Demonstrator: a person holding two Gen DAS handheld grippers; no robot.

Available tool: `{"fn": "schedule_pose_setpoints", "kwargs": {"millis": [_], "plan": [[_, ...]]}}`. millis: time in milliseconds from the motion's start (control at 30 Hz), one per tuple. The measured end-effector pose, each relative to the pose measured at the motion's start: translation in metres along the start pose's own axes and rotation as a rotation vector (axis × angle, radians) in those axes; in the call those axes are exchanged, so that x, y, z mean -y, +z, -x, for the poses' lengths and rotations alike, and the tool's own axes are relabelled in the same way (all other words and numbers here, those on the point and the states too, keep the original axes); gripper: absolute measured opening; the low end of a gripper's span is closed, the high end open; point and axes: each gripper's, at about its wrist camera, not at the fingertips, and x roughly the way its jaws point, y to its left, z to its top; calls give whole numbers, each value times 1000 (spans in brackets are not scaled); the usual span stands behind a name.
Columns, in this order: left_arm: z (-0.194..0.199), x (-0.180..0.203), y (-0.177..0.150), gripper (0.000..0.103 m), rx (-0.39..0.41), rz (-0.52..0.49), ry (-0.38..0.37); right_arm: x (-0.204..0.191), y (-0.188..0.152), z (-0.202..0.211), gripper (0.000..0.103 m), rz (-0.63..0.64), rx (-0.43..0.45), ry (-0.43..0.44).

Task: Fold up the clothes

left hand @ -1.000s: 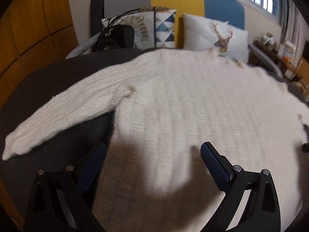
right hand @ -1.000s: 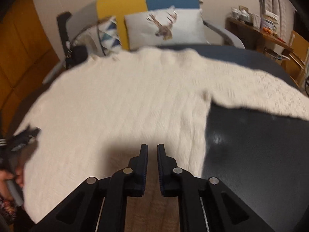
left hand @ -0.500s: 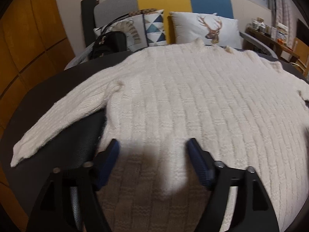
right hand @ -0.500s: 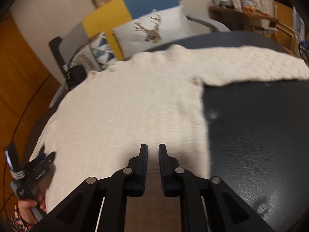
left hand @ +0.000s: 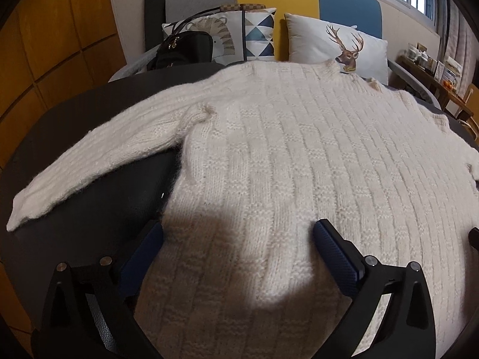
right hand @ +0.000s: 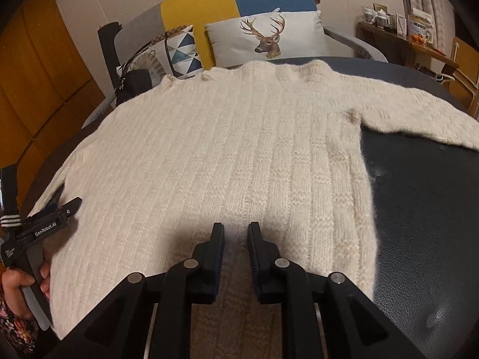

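I see the cream knitted sweater lying flat on the dark table, its sleeves spread toward 9 and 3 o'clock, collar at 12 by the deer cushion. My left gripper is spread wide above the hem, having just opened further, gripping nothing. My right gripper has been easing apart; a narrow gap shows, nothing pinched, hovering over the hem.

One sweater, three cushions, one black bag, two grippers.
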Motion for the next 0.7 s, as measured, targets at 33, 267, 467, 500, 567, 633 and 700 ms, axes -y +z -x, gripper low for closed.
{"fn": "schedule_pose_setpoints", "kwargs": {"millis": [33,267,467,500,567,633,700], "plan": [[0,0,0,102,0,1,-1,1,1,1,16,-12,-4,2],[0,0,0,102,-1,3,3,-7,-8,7,16,15,17,-5],[9,-4,-5,102,-5,26,-25,-9,-15,8,18,55,36,-13],[13,-5,-7,102,-4,35,-38,-8,-14,9,18,45,31,-9],[25,-6,-14,87,13,48,-70,-5,-14,15,18,8,30,2],[39,-2,-27,74,31,7,-93,-3,-16,24,18,-19,49,38],[49,6,-41,62,43,-50,-106,-7,-23,29,18,-3,49,79]]}}
